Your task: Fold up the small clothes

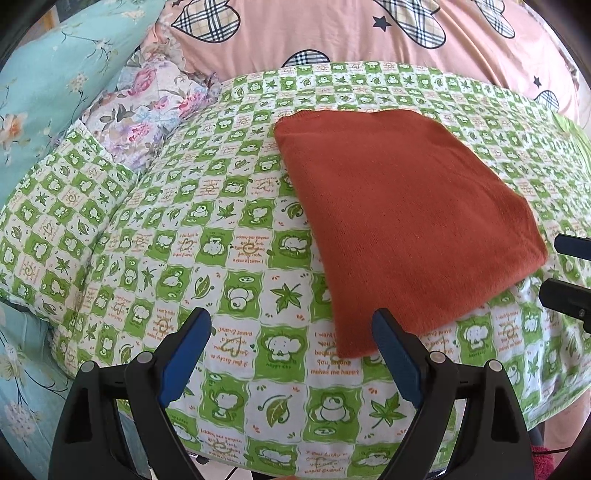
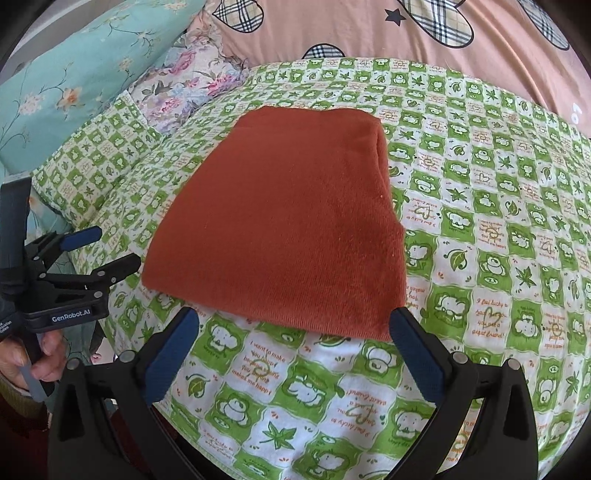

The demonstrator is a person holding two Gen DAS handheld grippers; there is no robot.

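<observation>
A rust-orange cloth (image 1: 402,221) lies folded flat into a rectangle on the green-and-white checked sheet (image 1: 207,258). It also shows in the right wrist view (image 2: 284,229). My left gripper (image 1: 291,325) is open and empty, just short of the cloth's near left corner. My right gripper (image 2: 293,325) is open and empty, its fingers straddling the cloth's near edge without touching it. The left gripper (image 2: 107,247) shows open at the left of the right wrist view. The right gripper's fingertips (image 1: 569,269) show at the right edge of the left wrist view.
A pink quilt with plaid hearts (image 1: 332,33) lies behind the sheet. A teal floral pillow (image 1: 51,96), a floral cushion (image 1: 147,110) and a green checked pillow (image 1: 55,221) are at the left. The sheet's edge drops off close to me.
</observation>
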